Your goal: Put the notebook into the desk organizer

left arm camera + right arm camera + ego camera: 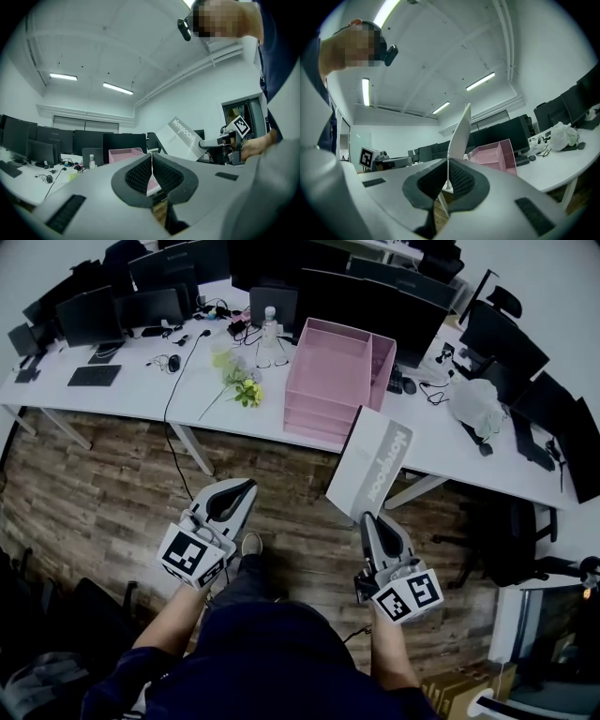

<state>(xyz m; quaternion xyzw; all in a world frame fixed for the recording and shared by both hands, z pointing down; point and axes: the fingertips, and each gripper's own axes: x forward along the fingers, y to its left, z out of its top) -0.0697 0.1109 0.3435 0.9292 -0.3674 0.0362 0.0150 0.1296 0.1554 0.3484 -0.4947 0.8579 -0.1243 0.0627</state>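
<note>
The pink desk organizer stands on the white desk ahead of me, its trays open toward me. The grey-white notebook hangs upright over the floor just in front of the desk, short of the organizer. My right gripper is shut on its lower edge. In the right gripper view the notebook rises edge-on from the closed jaws, with the organizer behind it. My left gripper hovers to the left, shut with nothing in it. The left gripper view shows the notebook and the organizer beyond.
Several dark monitors line the back of the desk, with a bottle, yellow flowers, a keyboard and cables. A white plastic bag and office chairs are at the right. Wooden floor lies beneath me.
</note>
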